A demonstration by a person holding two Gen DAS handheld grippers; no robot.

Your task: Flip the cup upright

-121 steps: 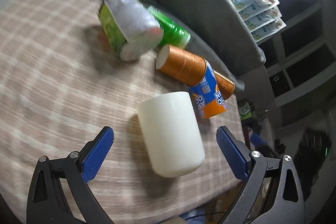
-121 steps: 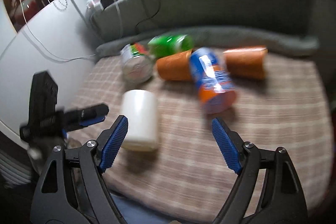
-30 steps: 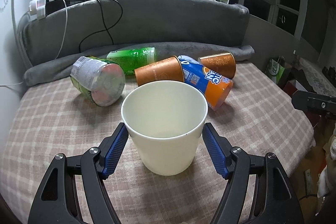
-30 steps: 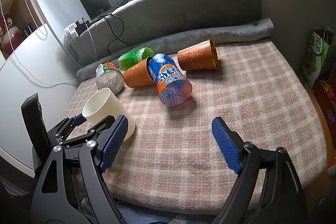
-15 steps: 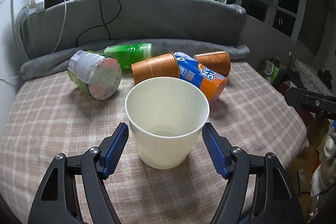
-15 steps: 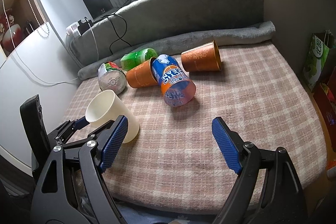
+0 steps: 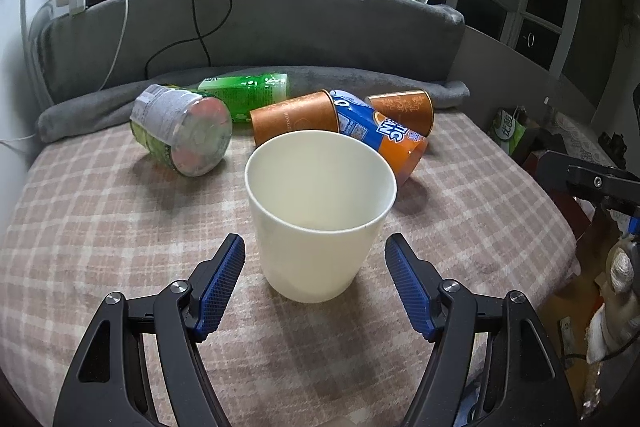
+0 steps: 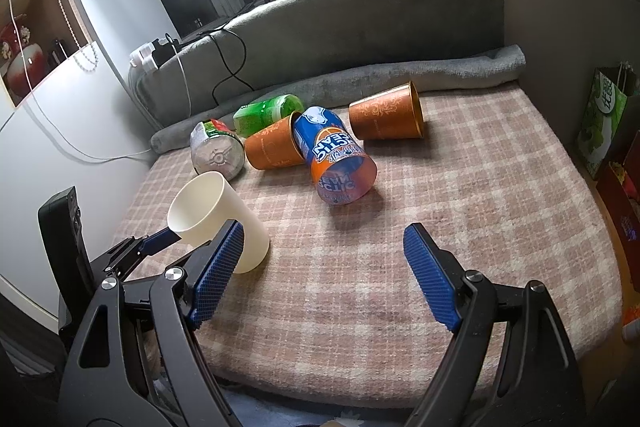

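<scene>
The white paper cup [image 7: 320, 215] is seen mouth-up near the bed's [image 7: 100, 219] front-left edge — axis vertical, between the left hand-held gripper's [image 7: 316, 283] spread, untouching fingers; the right hand-held gripper [image 8: 324, 279] is held open, empty, farther off.

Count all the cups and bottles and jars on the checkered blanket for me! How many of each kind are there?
White cups: 1, standing mouth up
Orange-brown cups: 2, lying on their sides
Blue and orange cups: 1, on its side
Green bottles: 1, lying down
Clear jars with a green label: 1, tipped over
Total: 6
</scene>
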